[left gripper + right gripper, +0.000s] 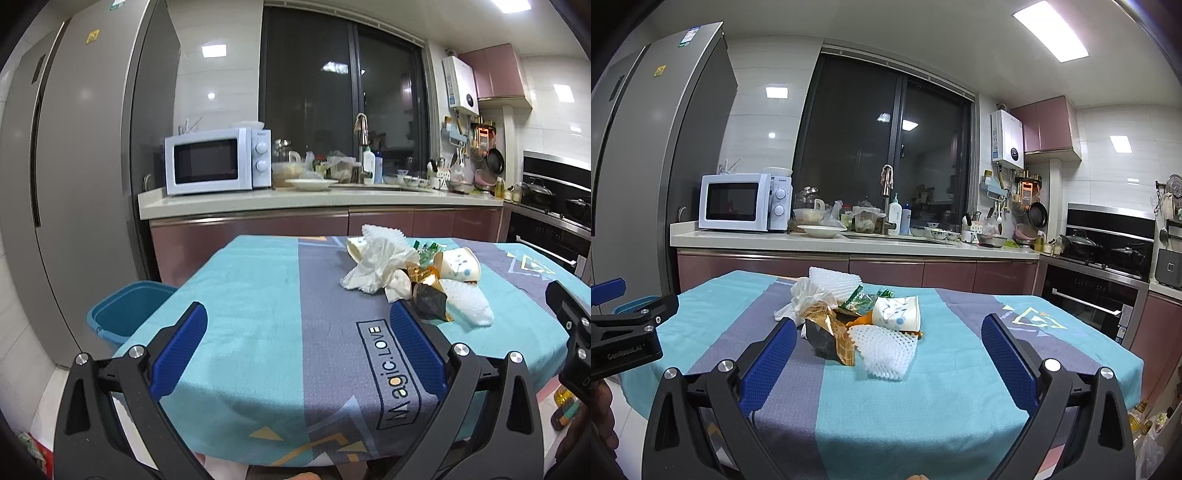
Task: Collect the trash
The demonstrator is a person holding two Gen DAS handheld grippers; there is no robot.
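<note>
Both the left gripper [297,347] and right gripper [888,358] hover with jaws wide, holding nothing, over the desk [923,398] near the trash [849,321]; a bin [122,314] stands beside it.

So the right gripper [888,345] hangs over the near edge of the table [960,387], blue pads spread wide with nothing between them. The trash sits toward the far edge, left of the middle: white foam net [886,350] nearest, a gold wrapper [831,325] touching its left side, a tipped paper cup [897,313] just behind, crumpled tissue [803,299] at the far left. The left gripper [624,325] pokes in off the table's left edge. The microwave [746,207] stands on the counter's left end.
</note>
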